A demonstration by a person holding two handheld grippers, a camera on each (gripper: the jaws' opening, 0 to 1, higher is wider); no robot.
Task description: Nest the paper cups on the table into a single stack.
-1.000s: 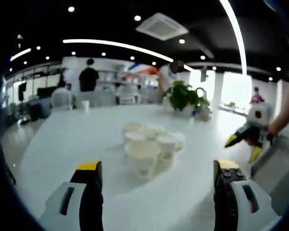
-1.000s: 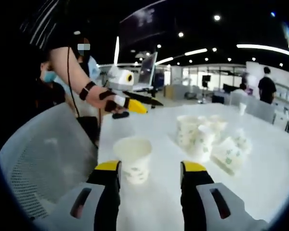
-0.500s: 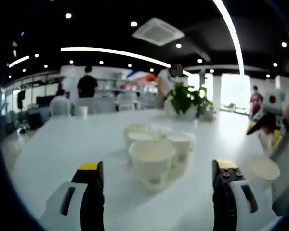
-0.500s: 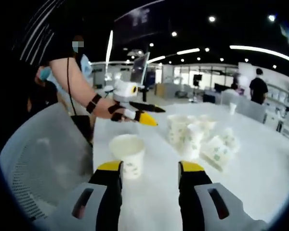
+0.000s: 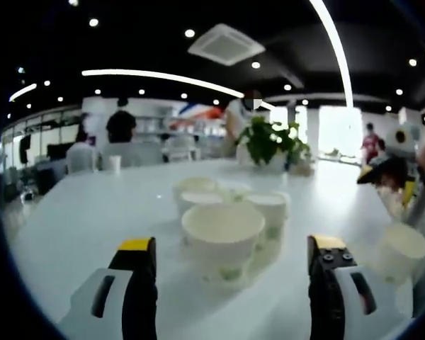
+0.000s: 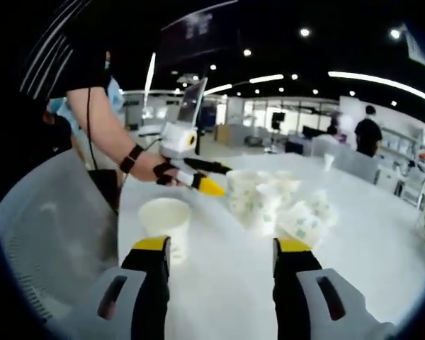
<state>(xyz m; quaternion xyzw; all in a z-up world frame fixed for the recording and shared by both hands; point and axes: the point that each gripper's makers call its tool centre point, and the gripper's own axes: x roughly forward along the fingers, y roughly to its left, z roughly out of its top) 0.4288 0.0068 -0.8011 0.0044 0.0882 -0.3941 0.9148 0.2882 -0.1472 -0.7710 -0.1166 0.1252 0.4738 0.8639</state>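
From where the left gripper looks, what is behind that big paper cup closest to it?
Behind the nearest cup stand more upright paper cups, bunched close; farther back, a potted plant. The cup hides their lower parts.

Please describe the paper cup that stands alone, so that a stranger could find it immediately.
On the white table, look toward the edge beside the grey mesh chair. One upright lone cup stands there, just ahead of the right gripper. Unlike the cluster of cups, nothing touches it.

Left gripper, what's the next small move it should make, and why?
Probably ease the left gripper forward and close on the nearest paper cup. Its jaws stand open, the cup sits upright between them at the front of the cluster, and nothing blocks the way.
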